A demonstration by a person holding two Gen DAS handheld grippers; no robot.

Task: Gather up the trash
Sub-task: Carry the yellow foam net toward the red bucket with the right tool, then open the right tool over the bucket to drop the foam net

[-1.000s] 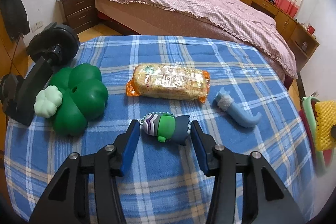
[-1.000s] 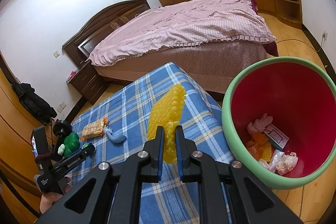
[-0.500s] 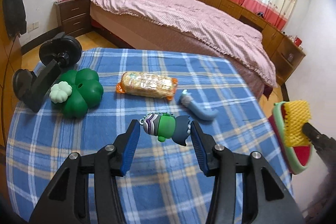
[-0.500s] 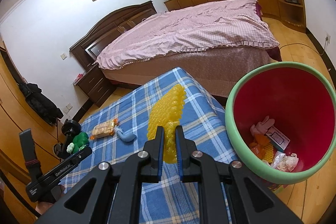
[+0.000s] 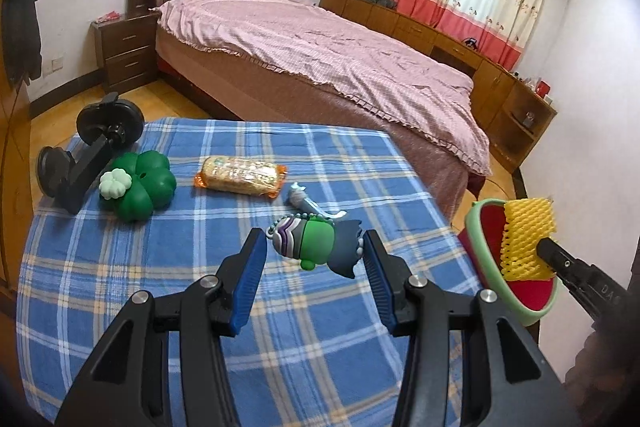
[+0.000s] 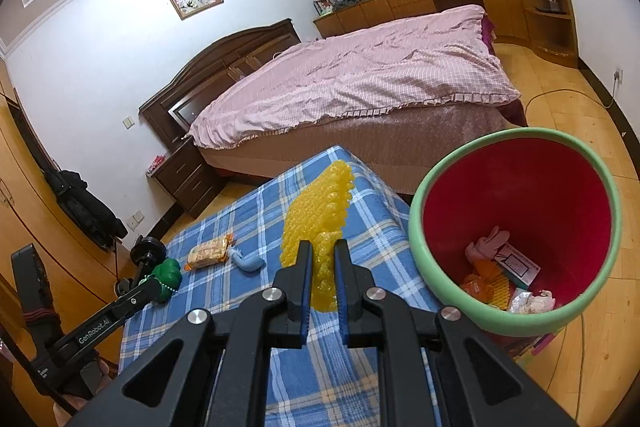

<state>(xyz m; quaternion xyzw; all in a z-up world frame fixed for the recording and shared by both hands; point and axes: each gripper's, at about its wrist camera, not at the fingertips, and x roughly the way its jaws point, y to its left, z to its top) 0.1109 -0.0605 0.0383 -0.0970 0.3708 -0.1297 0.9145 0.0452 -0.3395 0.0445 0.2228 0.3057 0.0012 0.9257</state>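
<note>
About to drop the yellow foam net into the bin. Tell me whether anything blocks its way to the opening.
Nothing visible does. The right gripper is shut on the yellow foam net, held over the blue plaid table just beside the green-rimmed bin. The bin's mouth is open, with trash only at its bottom.

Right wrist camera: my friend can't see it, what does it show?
The right tool, shut on a yellow foam net sleeve, hangs beside a green-rimmed red trash bin already holding scraps. Beneath is a blue plaid tablecloth.
</note>
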